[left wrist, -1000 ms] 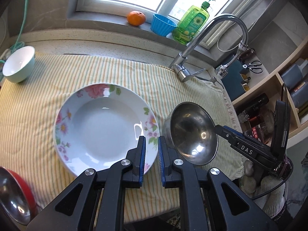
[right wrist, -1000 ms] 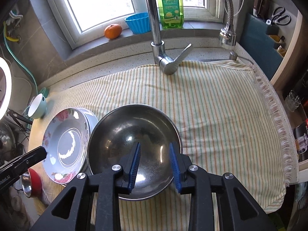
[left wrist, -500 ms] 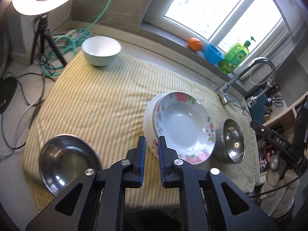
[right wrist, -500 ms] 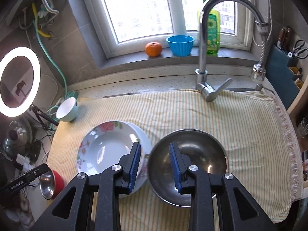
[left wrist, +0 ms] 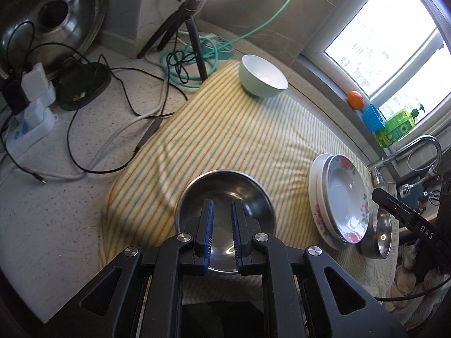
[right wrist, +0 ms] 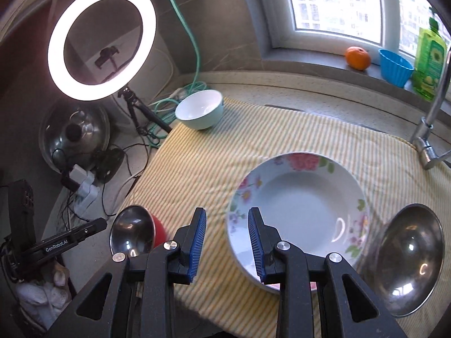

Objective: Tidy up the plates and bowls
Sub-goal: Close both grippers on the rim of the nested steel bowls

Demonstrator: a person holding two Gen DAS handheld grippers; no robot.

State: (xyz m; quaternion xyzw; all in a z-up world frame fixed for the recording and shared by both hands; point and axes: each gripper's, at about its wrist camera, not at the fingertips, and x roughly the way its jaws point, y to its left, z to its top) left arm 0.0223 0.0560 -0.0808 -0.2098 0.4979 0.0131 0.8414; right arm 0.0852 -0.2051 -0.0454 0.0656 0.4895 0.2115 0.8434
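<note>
Bowl-gathering step: left gripper (left wrist: 221, 236), jaws nearly closed and empty, poised over red-backed steel bowl (left wrist: 225, 219) at striped cloth's (left wrist: 239, 140) near edge; right gripper (right wrist: 227, 242), jaws parted, empty, beside floral plates (right wrist: 298, 208); next move likely needs jaws opened onto bowl rim.

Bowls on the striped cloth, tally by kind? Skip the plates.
Plain steel bowl: 1
Steel bowl with red outside: 1
Pale green ceramic bowl: 1
Total: 3 bowls on the striped cloth
</note>
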